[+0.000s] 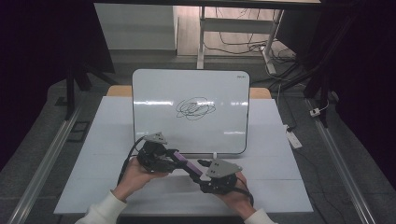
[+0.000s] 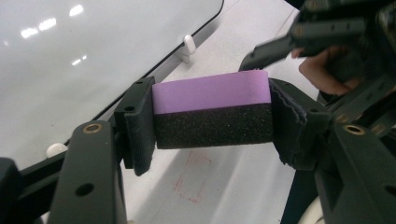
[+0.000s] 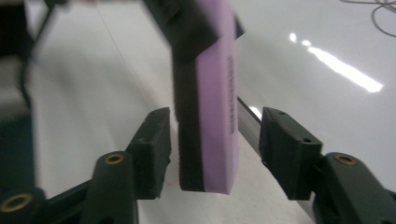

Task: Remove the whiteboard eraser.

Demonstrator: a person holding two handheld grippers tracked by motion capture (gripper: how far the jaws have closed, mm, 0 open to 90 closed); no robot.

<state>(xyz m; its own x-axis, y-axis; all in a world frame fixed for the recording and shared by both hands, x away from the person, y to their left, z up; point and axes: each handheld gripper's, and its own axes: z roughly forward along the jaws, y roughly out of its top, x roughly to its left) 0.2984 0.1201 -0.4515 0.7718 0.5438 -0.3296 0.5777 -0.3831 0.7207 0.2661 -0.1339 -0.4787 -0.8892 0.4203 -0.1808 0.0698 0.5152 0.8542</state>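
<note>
My left gripper clamps the purple-and-black eraser by its ends above the white table; my right gripper has its jaws apart around the eraser's far end, pads not touching; beyond stands the whiteboard with a black scribble; the high view shows it whole, the right gripper view clips it; cables on the floor blur behind.

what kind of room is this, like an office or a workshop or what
Probably an office or lab set up for recording. A whiteboard with a black scribble lies on a white table. Behind it stand a desk frame and loose cables on a grey floor.
</note>
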